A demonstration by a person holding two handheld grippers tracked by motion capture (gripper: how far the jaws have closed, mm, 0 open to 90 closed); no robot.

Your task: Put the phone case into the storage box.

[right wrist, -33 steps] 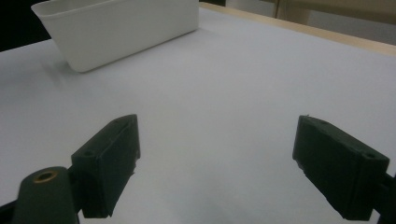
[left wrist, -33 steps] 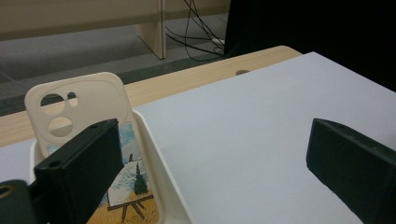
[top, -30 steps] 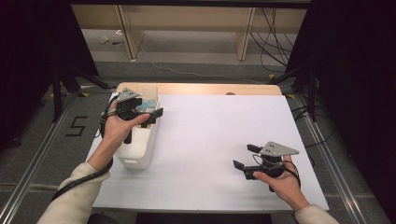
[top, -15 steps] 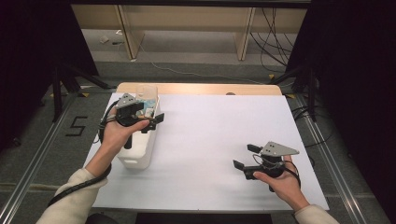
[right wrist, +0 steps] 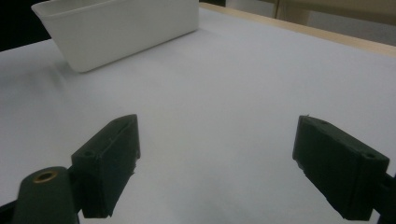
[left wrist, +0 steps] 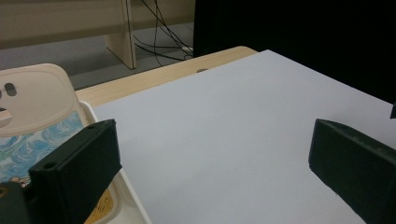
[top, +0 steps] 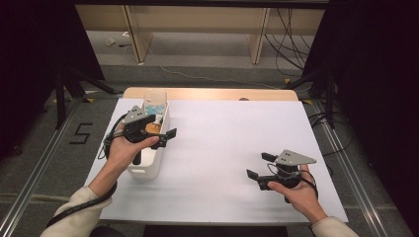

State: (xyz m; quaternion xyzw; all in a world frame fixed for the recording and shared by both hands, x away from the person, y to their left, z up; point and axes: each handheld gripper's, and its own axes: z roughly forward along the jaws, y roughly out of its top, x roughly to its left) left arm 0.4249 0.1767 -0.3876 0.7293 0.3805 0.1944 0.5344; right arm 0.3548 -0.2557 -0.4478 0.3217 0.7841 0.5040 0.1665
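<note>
Left tongs (top: 165, 127) spread wide above white bin (top: 148, 165), right tongs (top: 257, 165) spread wide, well apart from bin

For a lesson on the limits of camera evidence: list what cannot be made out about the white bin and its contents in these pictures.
- High view: most of the white bin's inside is covered by the left gripper and hand.
- Left gripper view: the blue patterned item is cut off by the frame edge and a black jaw; what it is stays unclear.
- Right gripper view: the bin's wall shows from outside, so its contents are hidden.
</note>
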